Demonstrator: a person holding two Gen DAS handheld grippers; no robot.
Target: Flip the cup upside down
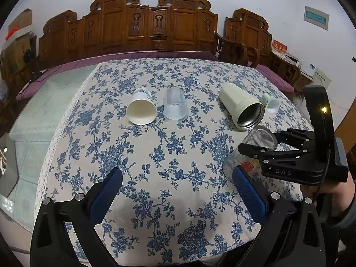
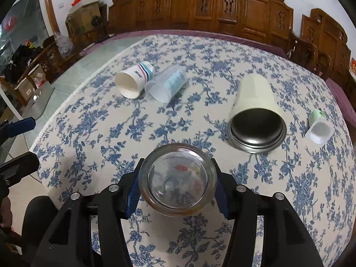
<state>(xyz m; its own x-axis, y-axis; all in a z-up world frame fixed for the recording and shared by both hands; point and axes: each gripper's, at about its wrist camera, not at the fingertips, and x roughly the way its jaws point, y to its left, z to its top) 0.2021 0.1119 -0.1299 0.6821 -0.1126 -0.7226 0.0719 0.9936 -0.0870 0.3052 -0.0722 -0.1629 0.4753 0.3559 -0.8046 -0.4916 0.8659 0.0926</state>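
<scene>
My right gripper (image 2: 178, 187) is shut on a clear glass cup (image 2: 178, 178) with a red print, lying on its side with its mouth toward the camera, low over the floral tablecloth (image 2: 222, 71). In the left wrist view the glass cup (image 1: 255, 146) and right gripper (image 1: 258, 150) sit at the right. My left gripper (image 1: 178, 182) is open and empty above the near table. A white paper cup (image 1: 141, 109), a clear plastic cup (image 1: 175, 107), a cream steel tumbler (image 1: 242, 109) and a small green-white cup (image 1: 270, 102) lie on their sides.
The same cups show in the right wrist view: paper cup (image 2: 133, 81), plastic cup (image 2: 166, 85), tumbler (image 2: 255, 113), small cup (image 2: 318, 126). Carved wooden chairs (image 1: 151, 24) line the far side. The table edge drops to the left (image 1: 44, 155).
</scene>
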